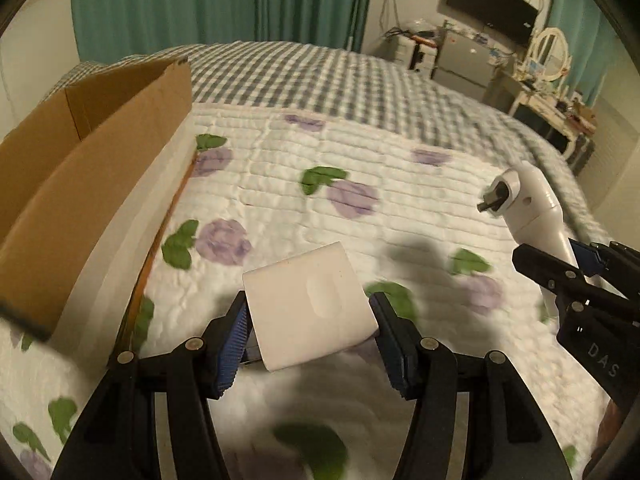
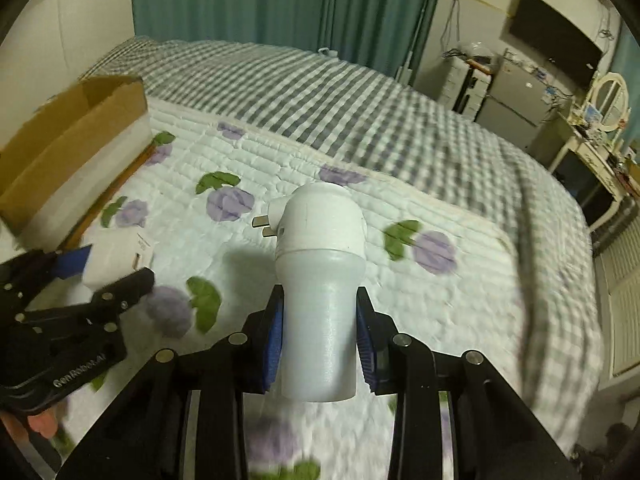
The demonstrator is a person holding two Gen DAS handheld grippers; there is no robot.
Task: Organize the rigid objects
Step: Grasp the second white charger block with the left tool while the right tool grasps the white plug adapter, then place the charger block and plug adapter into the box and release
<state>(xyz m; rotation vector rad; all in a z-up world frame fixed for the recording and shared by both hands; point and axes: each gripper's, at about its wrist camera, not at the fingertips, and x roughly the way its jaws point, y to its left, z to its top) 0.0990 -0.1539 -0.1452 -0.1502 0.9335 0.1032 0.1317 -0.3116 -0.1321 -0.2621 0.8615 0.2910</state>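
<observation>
My left gripper (image 1: 308,320) is shut on a flat white charger block (image 1: 310,308) and holds it above the floral quilt (image 1: 360,200). My right gripper (image 2: 320,344) is shut on a white plug-in night light (image 2: 320,280) with metal prongs pointing left. The night light also shows in the left wrist view (image 1: 532,208) at the right, held by the right gripper (image 1: 576,264). The charger block (image 2: 116,256) and left gripper (image 2: 104,276) show at the left of the right wrist view. An open cardboard box (image 1: 92,184) stands on the bed to the left, also in the right wrist view (image 2: 76,144).
A grey checked blanket (image 1: 340,84) covers the far part of the bed. Teal curtains (image 1: 220,0) hang behind it. A wall TV (image 1: 492,12), a small fridge (image 1: 464,60) and a dresser with an oval mirror (image 1: 552,52) stand at the far right.
</observation>
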